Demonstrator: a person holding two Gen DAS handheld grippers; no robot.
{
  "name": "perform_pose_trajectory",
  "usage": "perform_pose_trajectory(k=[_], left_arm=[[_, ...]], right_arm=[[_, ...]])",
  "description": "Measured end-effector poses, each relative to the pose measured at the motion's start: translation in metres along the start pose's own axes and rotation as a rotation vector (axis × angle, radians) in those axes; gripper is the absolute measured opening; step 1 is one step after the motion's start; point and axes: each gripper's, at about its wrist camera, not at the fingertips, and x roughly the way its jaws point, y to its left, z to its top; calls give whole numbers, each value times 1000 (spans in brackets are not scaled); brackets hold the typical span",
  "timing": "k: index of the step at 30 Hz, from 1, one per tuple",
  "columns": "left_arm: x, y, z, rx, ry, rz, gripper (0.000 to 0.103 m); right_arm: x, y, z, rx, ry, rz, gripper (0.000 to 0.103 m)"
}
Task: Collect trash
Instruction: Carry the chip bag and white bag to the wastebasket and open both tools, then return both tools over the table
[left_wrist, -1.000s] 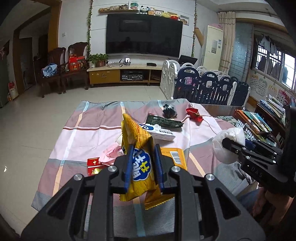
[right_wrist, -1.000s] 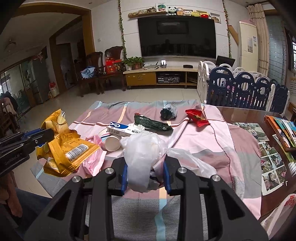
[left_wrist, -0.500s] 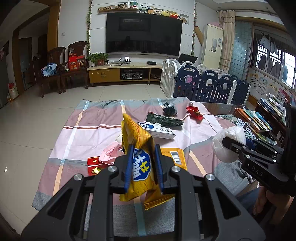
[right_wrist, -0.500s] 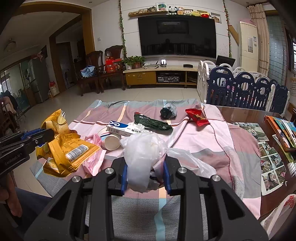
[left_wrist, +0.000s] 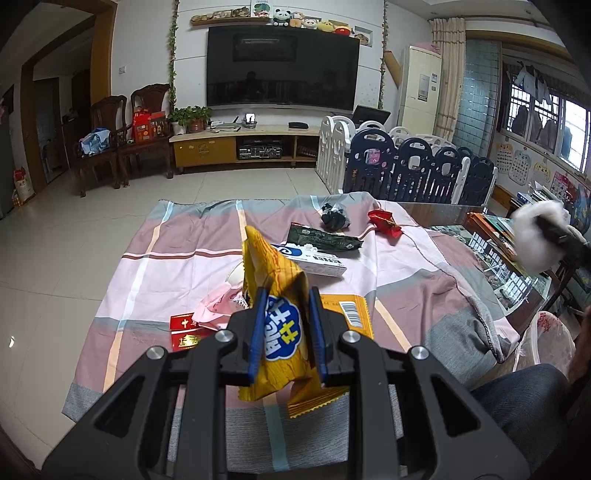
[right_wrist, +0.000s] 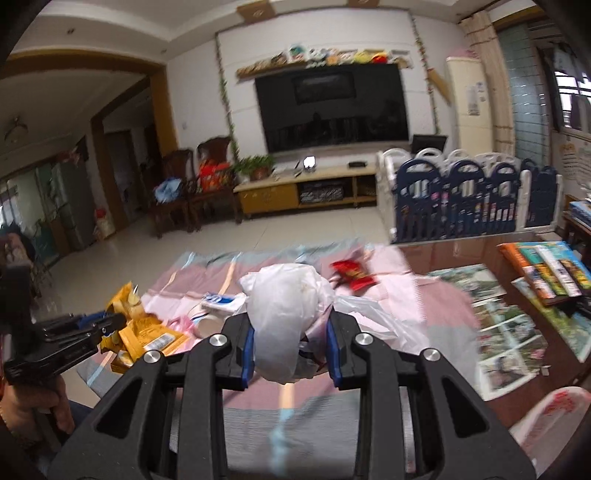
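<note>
Left wrist view: nearest, the left gripper (left_wrist: 284, 334) has its fingers (left_wrist: 257, 328) nearly closed, pinching a yellow snack bag (left_wrist: 275, 306) held upright above the checked cloth (left_wrist: 177, 254) on the tabletop. Beyond it lie a pink wrapper (left_wrist: 214, 308), a red packet (left_wrist: 184, 330), a white-and-blue box (left_wrist: 314, 258), a dark green packet (left_wrist: 321, 240), a black crumpled bag (left_wrist: 335, 218) and a red wrapper (left_wrist: 386, 223). At far right, the right gripper (right_wrist: 290, 341) is narrowly closed on a white plastic bag (right_wrist: 282, 310), raised clear of the cloth.
</note>
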Motion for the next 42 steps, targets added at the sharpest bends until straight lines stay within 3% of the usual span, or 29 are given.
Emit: perform_pose_trajectory(k=[4, 6, 9, 10, 11, 12, 14, 18, 23, 25, 27, 30, 32, 35, 38, 42], left_arm=[[0, -3, 0, 16, -1, -10, 23], [1, -7, 0, 22, 2, -16, 23], [2, -13, 1, 36, 4, -35, 23], [3, -16, 1, 44, 3, -48, 23], [4, -20, 1, 52, 3, -56, 23], [4, -27, 2, 69, 6, -70, 23], [2, -45, 4, 105, 14, -88, 23], [-21, -123, 10, 191, 9, -239, 23], [-44, -281, 8, 367, 42, -524, 27], [-46, -336, 1, 413, 56, -592, 40], [-43, -379, -7, 446, 73, -635, 73], [-29, -414, -17, 457, 91, -593, 82], [-21, -405, -15, 416, 110, -553, 83], [-22, -350, -6, 305, 82, -504, 89], [-34, -279, 5, 239, -7, -374, 92], [-59, -174, 23, 165, -138, -168, 97]], right_arm=[[-58, -63, -9, -25, -30, -171, 31], [-83, -103, -28, -20, -9, -284, 31], [-99, -155, -64, 15, 64, -385, 33], [-103, -175, -80, 41, 102, -416, 40], [-105, -185, -93, 55, 126, -433, 56], [-105, -198, -107, 73, 156, -458, 65], [-109, -214, -125, 119, 206, -523, 67], [-149, -218, -118, 264, 49, -530, 68], [-198, -210, -73, 292, -170, -549, 69], [-222, -204, -56, 279, -260, -557, 72], [-237, -197, -42, 274, -325, -561, 73], [-250, -183, -31, 278, -376, -540, 74], [-243, -177, -28, 259, -345, -507, 75], [-217, -157, -34, 221, -278, -435, 75], [-170, -135, -40, 206, -189, -332, 75], [-109, -76, -37, 149, -130, -172, 75]])
